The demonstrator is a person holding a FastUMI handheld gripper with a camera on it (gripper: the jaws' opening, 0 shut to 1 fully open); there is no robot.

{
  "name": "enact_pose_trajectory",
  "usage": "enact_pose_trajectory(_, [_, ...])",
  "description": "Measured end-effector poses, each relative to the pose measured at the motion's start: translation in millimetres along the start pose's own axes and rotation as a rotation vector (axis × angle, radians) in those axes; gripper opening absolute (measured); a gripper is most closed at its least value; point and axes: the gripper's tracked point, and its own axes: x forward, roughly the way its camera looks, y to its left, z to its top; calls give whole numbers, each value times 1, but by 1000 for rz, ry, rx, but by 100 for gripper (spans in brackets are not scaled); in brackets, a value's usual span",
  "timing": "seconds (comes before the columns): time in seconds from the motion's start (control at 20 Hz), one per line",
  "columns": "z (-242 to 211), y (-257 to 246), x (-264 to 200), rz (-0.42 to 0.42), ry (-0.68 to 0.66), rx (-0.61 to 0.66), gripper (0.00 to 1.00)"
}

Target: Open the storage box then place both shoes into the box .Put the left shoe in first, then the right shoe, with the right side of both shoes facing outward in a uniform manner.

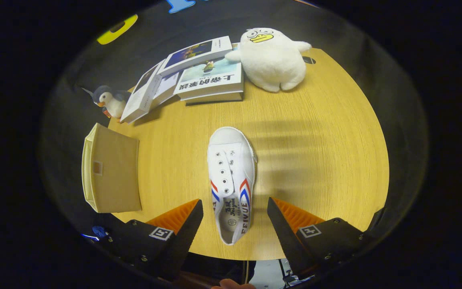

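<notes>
Nearby, closed storage box [110, 172], tool [235, 218] agape

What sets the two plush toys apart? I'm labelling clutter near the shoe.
The duck is all white with a yellow bill; the penguin is dark grey with a white belly. The duck looks far bigger. The duck touches the books at one end, the penguin stands at the table's edge past the other end. Both sit beyond the open hand-held gripper, whose fingers flank the shoe.

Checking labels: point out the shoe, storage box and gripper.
white shoe [231, 176]: gripper view, on its tongue between the eyelet rows.
storage box [112, 172]: gripper view, on its tan flat face.
gripper [235, 212]: gripper view, midway between the open fingertips, over the shoe's heel.
</notes>
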Motion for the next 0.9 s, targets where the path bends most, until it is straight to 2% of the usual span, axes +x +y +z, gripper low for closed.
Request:
enact_pose_trajectory(0.25, [-9, -23, 28, -51, 67, -16, 98])
enact_pose_trajectory(0.45, [-12, -20, 49, -67, 94, -56, 98])
enact_pose_trajectory(0.55, [-13, -17, 57, -65, 105, -67, 92])
enact_pose_trajectory(0.6, [-14, -18, 60, -71, 111, -76, 85])
enact_pose_trajectory(0.65, [-17, -23, 67, -95, 117, -91, 82])
enact_pose_trajectory(0.7, [-18, -19, 70, -81, 120, -98, 73])
enact_pose_trajectory(0.75, [-21, -13, 74, -55, 127, -75, 57])
enact_pose_trajectory(0.8, [-20, -11, 72, -49, 123, -65, 26])
enact_pose_trajectory(0.85, [-14, -19, 64, -82, 122, -71, 25])
enact_pose_trajectory(0.9, [-19, -19, 70, -80, 130, -44, 5])
